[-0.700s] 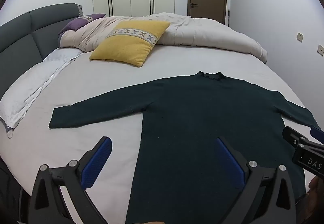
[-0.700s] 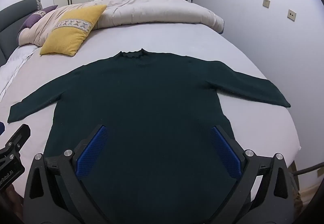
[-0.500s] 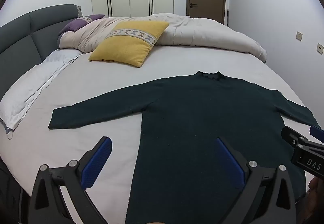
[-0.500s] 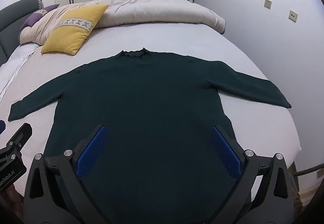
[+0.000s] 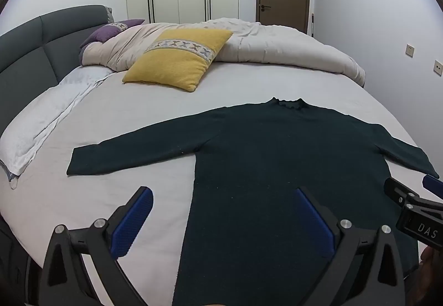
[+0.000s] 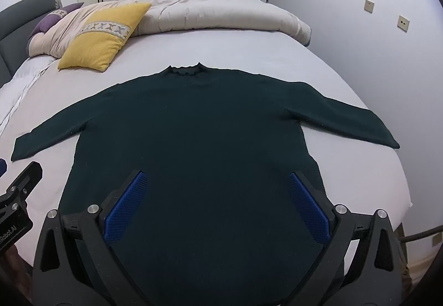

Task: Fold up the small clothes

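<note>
Sweater [image 6: 193,139] lay flat on bed [image 6: 221,45]; left gripper [image 5: 224,211] and right gripper [image 6: 216,195] both spread wide, holding nothing.

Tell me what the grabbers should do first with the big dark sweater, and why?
Probably lower the left gripper toward the sleeve on its side to fold it inward. The sweater lies flat on the bed, both sleeves spread wide, nothing folded yet. Both grippers, the right gripper too, hang above it with jaws wide open, holding nothing.
</note>
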`<state>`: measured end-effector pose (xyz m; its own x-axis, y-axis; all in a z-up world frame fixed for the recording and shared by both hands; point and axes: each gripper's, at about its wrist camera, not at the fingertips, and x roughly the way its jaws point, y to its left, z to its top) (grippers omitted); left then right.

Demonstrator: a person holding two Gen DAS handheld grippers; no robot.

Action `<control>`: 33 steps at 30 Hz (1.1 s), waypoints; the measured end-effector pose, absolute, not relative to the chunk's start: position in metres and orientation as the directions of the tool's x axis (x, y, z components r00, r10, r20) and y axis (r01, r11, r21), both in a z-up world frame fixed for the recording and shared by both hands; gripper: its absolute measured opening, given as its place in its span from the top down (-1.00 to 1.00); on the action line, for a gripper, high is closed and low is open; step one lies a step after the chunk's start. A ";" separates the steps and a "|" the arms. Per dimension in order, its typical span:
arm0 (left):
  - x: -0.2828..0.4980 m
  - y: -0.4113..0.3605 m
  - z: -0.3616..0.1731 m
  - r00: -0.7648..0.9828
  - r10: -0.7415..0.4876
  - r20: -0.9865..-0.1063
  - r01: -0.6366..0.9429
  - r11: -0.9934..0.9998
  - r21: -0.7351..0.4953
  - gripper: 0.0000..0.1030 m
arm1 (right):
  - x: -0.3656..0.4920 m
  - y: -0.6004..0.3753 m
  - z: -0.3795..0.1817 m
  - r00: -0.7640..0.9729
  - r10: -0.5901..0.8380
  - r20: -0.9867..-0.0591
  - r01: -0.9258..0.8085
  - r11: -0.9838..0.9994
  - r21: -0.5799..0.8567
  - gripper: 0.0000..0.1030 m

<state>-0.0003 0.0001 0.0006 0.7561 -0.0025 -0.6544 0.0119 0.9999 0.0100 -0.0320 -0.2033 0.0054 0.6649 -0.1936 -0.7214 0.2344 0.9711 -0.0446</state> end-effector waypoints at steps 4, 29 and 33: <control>0.000 0.000 0.000 0.756 -0.003 -0.654 0.012 1.000 0.009 -1.00 | -0.032 -0.203 0.005 0.665 -0.194 -0.722 0.235 0.971 -0.044 -0.99; 0.000 0.000 0.000 0.756 -0.005 -0.655 0.011 1.000 0.005 -1.00 | -0.033 -0.199 0.000 0.660 -0.190 -0.727 0.231 0.972 -0.045 -0.99; 0.000 0.000 -0.001 0.755 -0.005 -0.655 0.011 1.000 0.006 -1.00 | -0.033 -0.199 0.000 0.660 -0.189 -0.727 0.231 0.972 -0.044 -0.99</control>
<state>0.0000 0.0002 -0.0006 0.7553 -0.0045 -0.6554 0.0108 0.9999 0.0055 -0.0333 -0.1988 0.0003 0.6596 -0.1892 -0.7274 0.2308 0.9720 -0.0436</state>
